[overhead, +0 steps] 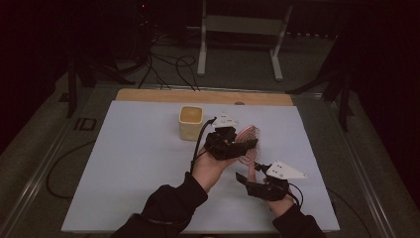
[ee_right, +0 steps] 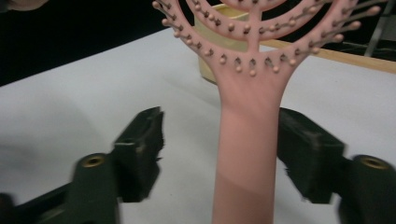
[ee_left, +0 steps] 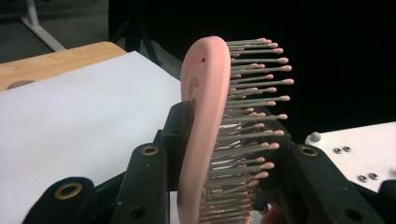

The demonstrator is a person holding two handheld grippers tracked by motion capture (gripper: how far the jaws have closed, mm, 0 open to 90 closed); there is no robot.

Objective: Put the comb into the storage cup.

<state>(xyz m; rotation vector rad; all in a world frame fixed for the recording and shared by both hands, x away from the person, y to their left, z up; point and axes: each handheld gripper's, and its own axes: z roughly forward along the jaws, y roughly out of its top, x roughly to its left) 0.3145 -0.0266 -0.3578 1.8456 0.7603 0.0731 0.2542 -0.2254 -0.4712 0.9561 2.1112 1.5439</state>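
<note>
Nearest us, our right gripper (overhead: 246, 177) has its fingers spread apart around the handle of the pink vented plastic hairbrush (overhead: 247, 143), not pinching it. Beyond, our left gripper (overhead: 242, 142) clamps the brush head above the white table (overhead: 138, 163). Farther off stands a cream square cup (overhead: 190, 122).

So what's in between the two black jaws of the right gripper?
The pink hairbrush handle stands between them, seen in the right gripper view. The right gripper is open, with white table showing in the left gap.
</note>
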